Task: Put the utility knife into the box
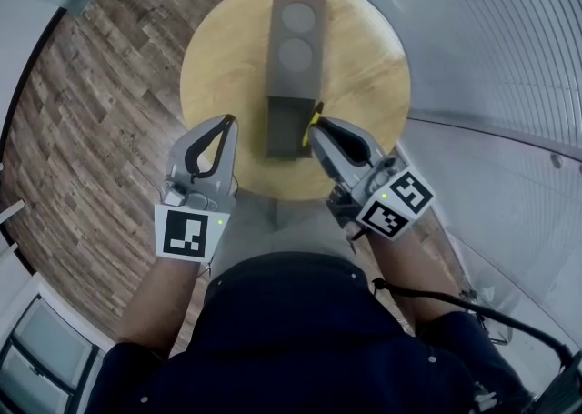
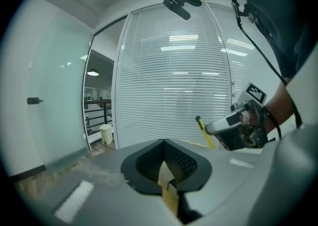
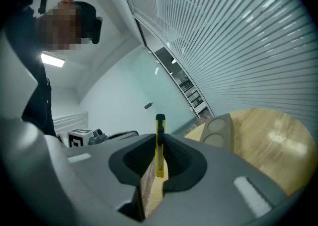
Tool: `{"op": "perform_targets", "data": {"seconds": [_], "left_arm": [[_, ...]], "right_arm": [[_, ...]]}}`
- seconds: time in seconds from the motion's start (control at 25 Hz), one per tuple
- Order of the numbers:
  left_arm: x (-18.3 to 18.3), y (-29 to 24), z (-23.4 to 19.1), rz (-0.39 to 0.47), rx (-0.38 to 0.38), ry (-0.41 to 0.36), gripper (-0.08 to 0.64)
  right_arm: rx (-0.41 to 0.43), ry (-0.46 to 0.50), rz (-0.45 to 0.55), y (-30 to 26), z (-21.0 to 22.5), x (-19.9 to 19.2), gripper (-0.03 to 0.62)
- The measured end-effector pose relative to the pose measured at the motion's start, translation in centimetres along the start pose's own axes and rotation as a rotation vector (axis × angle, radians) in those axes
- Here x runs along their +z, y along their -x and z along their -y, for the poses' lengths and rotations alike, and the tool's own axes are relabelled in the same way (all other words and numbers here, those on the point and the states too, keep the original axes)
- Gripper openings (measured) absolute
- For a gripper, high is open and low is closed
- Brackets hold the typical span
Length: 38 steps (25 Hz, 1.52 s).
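Yellow knife (image 3: 159,145): pinched upright in my right claw (image 3: 159,138); head view gave only a sliver.
Left claw (image 2: 164,145): my jaws together, empty.
Box (image 1: 296,48): lay on table (image 1: 373,75), near end just beside knife.

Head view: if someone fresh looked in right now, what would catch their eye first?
The yellow utility knife stands out, clamped between the jaws of the right gripper at the near end of the dark box. The box lies lengthwise on the round wooden table, with two round recesses at its far end. The left gripper is at the table's near left, jaws together and empty.
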State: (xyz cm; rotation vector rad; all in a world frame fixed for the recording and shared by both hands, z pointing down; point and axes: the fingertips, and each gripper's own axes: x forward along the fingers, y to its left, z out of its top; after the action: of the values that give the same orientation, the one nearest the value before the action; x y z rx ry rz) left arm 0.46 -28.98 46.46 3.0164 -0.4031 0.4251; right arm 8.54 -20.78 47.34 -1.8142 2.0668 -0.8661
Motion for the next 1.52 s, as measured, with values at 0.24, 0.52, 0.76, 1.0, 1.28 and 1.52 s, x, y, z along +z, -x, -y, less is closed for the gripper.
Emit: {"op": "perform_targets", "data": {"seconds": [0.24,0.52,0.76,1.0,1.28,1.52], "left_arm": [[-1.0,-1.8,0.0,-0.027,-0.036,-0.010,0.003],[-3.1,-2.1,-1.3,-0.043,-0.032,-0.003,0.003],[-5.3,-3.2,-0.7,-0.070,-0.069,0.010,0.003],[-6.4,-4.3,-0.4,-0.083,-0.087,0.006,0.003],[-7.6,-4.9,-0.5,-0.095,-0.094,0.022,0.003],[-8.2,-5.0,-0.2,-0.120,-0.109,0.010,0.003]], "right_arm": [[-0.003,-0.030,-0.051,-0.9,2.3,-1.9,0.057],[-0.005,-0.040,-0.089,-2.2,3.1,-4.3,0.057],[-0.017,-0.051,-0.117,-2.7,4.4,-6.0,0.057],[-0.061,-0.081,-0.145,-2.5,6.4,-8.1,0.057],[-0.104,-0.069,-0.173,-3.4,8.0,-9.9,0.057],[-0.126,-0.064,-0.207,-4.1,8.8,-10.4,0.057]]}}
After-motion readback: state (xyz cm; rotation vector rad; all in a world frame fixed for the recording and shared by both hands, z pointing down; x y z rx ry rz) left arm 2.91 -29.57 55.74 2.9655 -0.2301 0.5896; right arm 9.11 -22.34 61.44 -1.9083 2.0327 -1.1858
